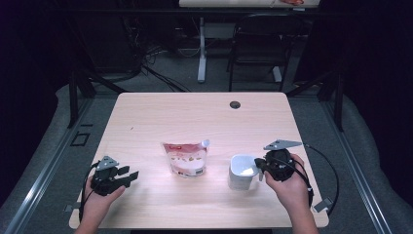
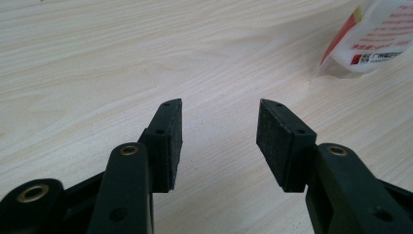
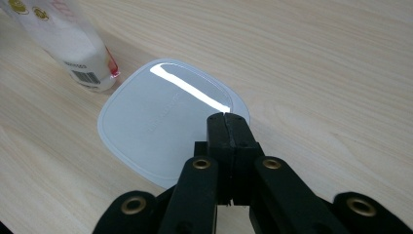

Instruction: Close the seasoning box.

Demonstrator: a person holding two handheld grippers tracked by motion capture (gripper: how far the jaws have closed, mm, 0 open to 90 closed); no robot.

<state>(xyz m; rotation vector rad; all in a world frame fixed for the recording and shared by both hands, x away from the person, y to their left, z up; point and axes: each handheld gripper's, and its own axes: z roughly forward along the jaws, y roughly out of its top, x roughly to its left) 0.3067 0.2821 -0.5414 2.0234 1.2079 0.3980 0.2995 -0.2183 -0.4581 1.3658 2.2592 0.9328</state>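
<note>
Right gripper (image 3: 228,119), jaws clenched over white container (image 1: 242,171) at near right, left gripper (image 1: 127,176) released at near left; spouted pouch (image 1: 185,158) stands untouched mid-table, so pouring seems entirely ahead.

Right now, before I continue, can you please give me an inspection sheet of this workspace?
Surface: pale wooden table, one round grommet hole.
Job's things: red-and-white pouch upright mid-table; white cup to its right.
Clutter: nothing seen.
Grippers: left gripper jaws open, empty, over bare wood; right gripper jaws shut at the cup's rim.
Cables: black cable loops from the right gripper.
Surroundings: black chair and floor wires behind.
</note>
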